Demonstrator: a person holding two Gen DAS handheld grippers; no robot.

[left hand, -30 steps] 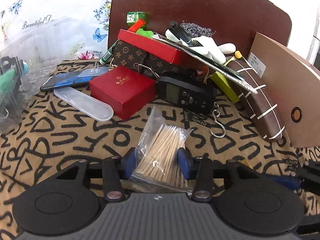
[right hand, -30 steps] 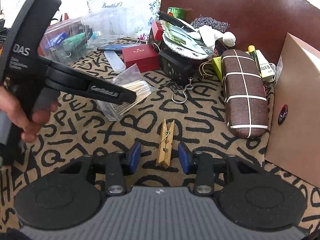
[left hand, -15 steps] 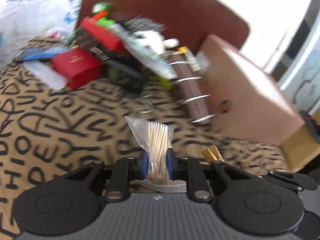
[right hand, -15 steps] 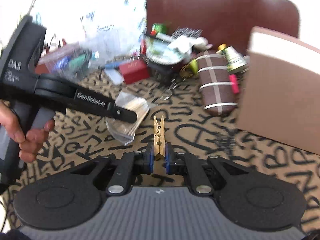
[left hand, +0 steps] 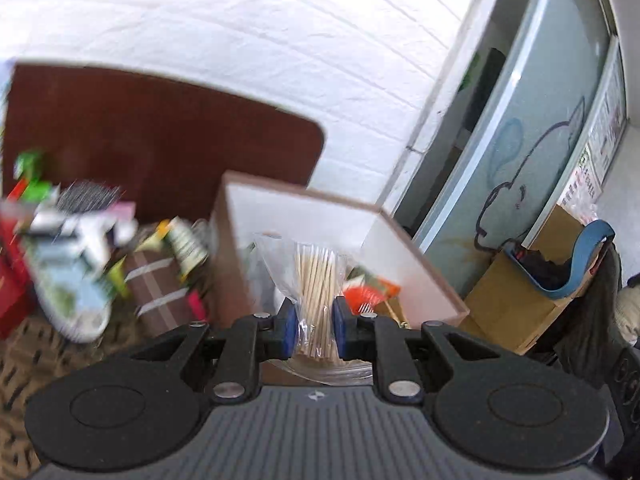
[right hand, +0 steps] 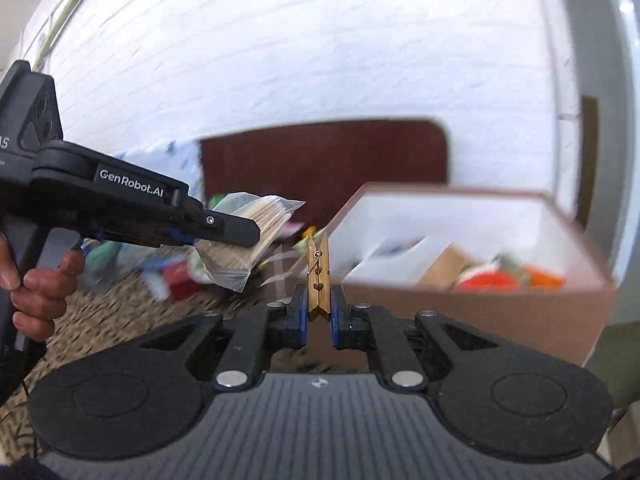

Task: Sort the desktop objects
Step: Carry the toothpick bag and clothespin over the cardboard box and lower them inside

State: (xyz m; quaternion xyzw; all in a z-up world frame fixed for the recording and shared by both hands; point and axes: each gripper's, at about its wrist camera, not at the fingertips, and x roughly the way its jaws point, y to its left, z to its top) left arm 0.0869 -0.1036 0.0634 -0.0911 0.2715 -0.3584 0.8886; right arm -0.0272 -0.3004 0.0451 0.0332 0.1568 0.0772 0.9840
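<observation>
Left tongs clamp a toothpick bag; right tongs pinch a wooden clothespin. Both hover near the open box; releasing inside likely comes next.

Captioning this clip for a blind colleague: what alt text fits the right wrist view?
The right gripper pinches an upright wooden clothespin, raised before an open brown cardboard box with a white interior. At left, the left gripper carries a clear plastic bag of wooden toothpicks toward the same box.
</observation>
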